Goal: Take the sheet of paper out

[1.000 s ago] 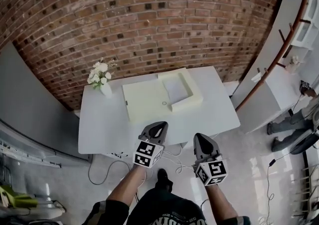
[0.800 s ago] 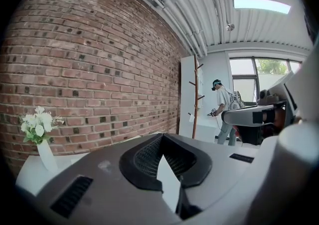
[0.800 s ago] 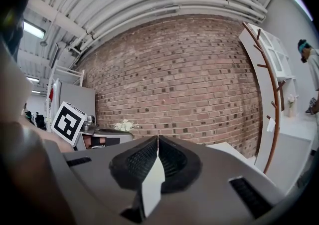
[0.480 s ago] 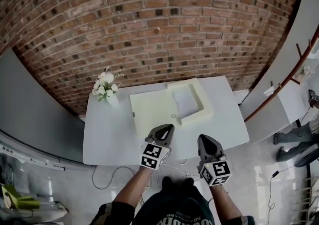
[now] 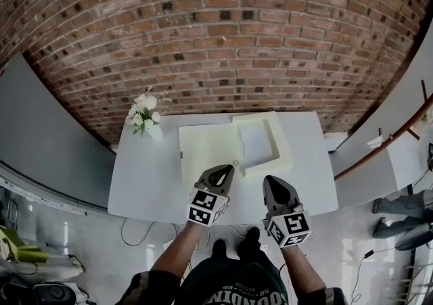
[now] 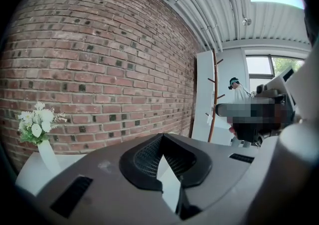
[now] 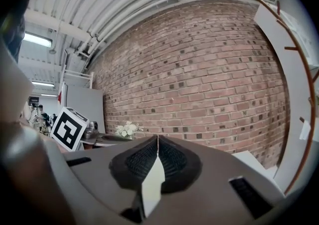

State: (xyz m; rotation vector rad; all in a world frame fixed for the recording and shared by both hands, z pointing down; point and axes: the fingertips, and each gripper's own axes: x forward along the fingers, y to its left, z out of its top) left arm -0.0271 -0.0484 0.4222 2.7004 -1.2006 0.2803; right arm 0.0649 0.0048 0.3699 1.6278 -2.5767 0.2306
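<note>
A pale yellow box lies open on the white table [image 5: 149, 182]. Its flat lid [image 5: 206, 151] is on the left and its shallow tray [image 5: 274, 151] on the right. A white sheet of paper [image 5: 256, 140] lies inside the tray. My left gripper [image 5: 228, 170] hovers over the table's near edge, just short of the lid, shut and empty. My right gripper [image 5: 269, 180] is beside it, below the tray, also shut and empty. In the left gripper view the jaws [image 6: 162, 136] meet at the tips. The right gripper view shows those jaws [image 7: 158, 138] closed too.
A white vase of flowers [image 5: 144, 118] stands at the table's back left corner. The brick wall [image 5: 216, 40] runs right behind the table. A white cabinet with a reddish pole [image 5: 389, 145] stands to the right. Cables [image 5: 145, 229] lie on the floor under the table.
Both grippers have moved forward toward the table and now reach over its near edge. The table and box appear closer and more centred. Both stay shut.
</note>
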